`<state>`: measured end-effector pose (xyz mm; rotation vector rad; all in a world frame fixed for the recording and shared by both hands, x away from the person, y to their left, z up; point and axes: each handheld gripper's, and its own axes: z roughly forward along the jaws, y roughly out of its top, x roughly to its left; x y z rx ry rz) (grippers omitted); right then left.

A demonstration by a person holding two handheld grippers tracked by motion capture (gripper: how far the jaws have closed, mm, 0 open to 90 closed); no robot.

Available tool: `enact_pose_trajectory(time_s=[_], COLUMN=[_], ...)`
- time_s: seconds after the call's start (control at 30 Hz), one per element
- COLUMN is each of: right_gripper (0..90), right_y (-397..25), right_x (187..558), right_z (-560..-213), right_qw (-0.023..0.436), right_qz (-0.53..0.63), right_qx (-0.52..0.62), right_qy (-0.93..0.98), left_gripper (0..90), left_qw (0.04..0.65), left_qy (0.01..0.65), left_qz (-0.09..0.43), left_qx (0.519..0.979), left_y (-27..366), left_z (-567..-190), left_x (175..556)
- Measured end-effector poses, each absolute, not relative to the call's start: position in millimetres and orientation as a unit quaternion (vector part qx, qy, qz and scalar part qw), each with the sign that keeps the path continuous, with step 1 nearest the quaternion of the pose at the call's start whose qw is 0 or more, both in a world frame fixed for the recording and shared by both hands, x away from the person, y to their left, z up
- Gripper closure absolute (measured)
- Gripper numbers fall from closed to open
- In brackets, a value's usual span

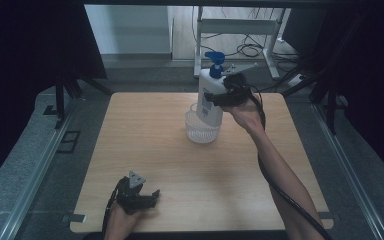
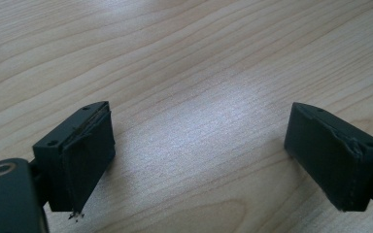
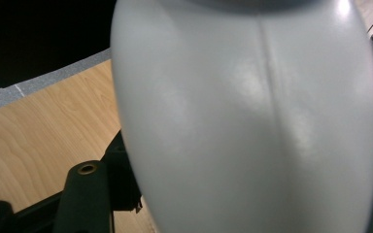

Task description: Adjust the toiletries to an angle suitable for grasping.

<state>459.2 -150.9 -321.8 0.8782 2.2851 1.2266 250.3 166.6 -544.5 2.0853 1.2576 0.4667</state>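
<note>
high view | right gripper [image 1: 215, 98] clamps bottle [image 1: 210, 97] | above basket [image 1: 200, 131]

- Your high view is dim, with black corners and a cool cast; the table [image 1: 145, 150] is the brightest area.
- A soft sheen whitens the wood between your left gripper's jaws.
- The white bottle [image 3: 252, 121] looms blurred, with faint glare patches.
</note>
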Motion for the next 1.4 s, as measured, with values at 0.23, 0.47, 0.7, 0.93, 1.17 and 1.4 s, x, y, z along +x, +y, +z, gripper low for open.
enact_pose_trajectory(time_s=[0.23,0.47,0.7,0.93,1.17,1.4], right_gripper=[38.1,38.1,38.0,38.0,38.0,38.0], right_y=[-147.2,-142.3,-138.2,-134.2,-131.5,-129.0], right_x=[465.8,470.1,474.2,476.6,478.2,478.7], right_z=[-326.0,-332.7,-338.6,-345.2,-351.3,-357.6], right_qw=[0.201,0.201,0.199,0.197,0.194,0.191], right_qz=[0.443,0.441,0.435,0.432,0.43,0.427], right_qx=[0.313,0.311,0.31,0.308,0.304,0.301], right_qy=[0.816,0.818,0.822,0.825,0.827,0.831], left_gripper=[10.5,10.5,10.5,10.5,10.5,10.6], left_qw=[0.325,0.325,0.325,0.323,0.324,0.324], left_qy=[0.48,0.479,0.48,0.479,0.479,0.479], left_qz=[0.178,0.178,0.178,0.178,0.178,0.178], left_qx=[0.795,0.795,0.795,0.797,0.797,0.797], left_y=[166.6,166.7,166.7,166.9,166.9,166.9], left_z=[-544.4,-544.5,-544.5,-544.3,-544.4,-544.4], left_x=[250.3,250.3,250.3,250.3,250.3,250.3])
